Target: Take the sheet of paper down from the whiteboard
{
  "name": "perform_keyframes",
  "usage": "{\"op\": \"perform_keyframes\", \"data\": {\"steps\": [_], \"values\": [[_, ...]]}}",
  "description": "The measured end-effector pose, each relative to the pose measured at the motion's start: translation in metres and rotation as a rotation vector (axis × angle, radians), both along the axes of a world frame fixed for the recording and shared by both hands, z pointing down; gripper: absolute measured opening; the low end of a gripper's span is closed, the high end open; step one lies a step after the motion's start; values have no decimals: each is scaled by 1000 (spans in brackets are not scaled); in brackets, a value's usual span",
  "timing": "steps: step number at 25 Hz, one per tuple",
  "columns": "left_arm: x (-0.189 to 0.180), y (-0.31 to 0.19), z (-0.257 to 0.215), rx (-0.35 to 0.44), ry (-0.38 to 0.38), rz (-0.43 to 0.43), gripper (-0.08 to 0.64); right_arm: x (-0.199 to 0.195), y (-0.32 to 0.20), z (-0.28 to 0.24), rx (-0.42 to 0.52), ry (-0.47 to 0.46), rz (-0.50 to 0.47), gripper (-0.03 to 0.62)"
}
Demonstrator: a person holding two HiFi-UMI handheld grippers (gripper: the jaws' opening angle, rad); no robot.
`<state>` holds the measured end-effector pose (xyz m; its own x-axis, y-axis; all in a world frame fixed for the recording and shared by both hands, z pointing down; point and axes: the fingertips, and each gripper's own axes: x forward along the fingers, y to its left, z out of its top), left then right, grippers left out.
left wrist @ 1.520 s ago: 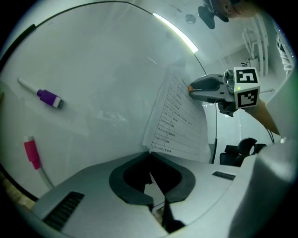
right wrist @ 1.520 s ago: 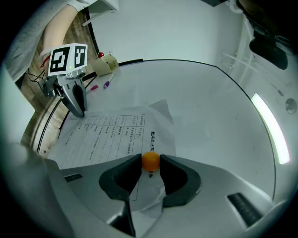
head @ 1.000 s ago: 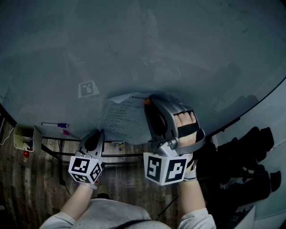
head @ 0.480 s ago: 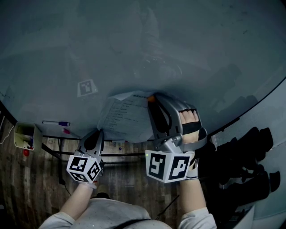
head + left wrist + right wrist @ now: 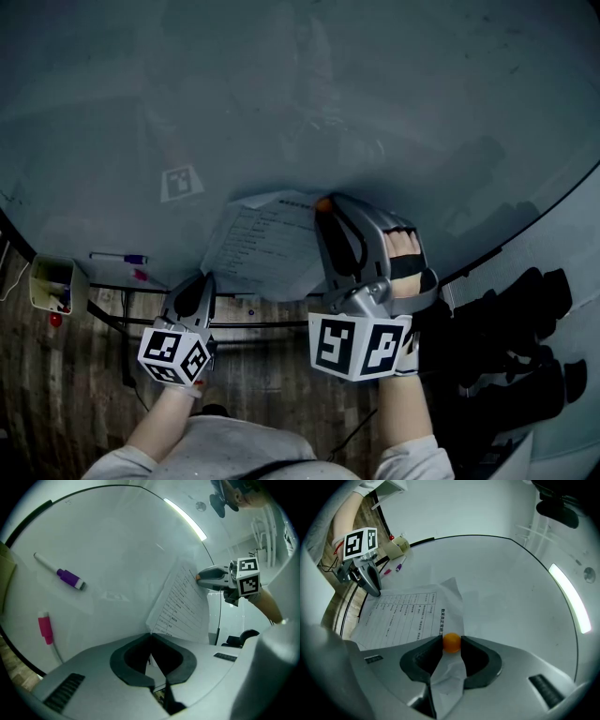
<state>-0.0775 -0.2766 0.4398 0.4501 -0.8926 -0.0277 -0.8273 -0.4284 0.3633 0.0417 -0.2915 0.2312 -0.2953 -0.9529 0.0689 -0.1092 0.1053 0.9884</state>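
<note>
The right claw (image 5: 451, 641) is closed on a small round orange magnet (image 5: 451, 642), one jaw on each side of it, at the top edge of the white printed sheet of paper (image 5: 408, 616). Over the last second this claw has crept a little up and to the right in the head view, and the magnet has gone with it. The top corner of the sheet below the magnet is now creased and buckled. I judge the pin is being worked loose, though it is hard to say whether the magnet has actually left the glossy white whiteboard (image 5: 112, 545) yet.

The left claw (image 5: 151, 638) has sunk slightly towards the whiteboard's lower edge. Its jaws are pressed together on the bottom edge of the sheet, where a sliver of paper shows between them. The sheet itself still lies against the board near that lower edge, held at both ends.

So the paper is secured from below, and once the magnet comes clear it should be free to take down
</note>
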Motion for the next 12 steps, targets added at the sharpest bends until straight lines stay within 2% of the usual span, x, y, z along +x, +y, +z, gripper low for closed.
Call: {"op": "perform_keyframes", "data": {"steps": [12], "values": [[-3,4,2,-3,-6,-15,17,4,0,-7,-4,-21,3,132]]}}
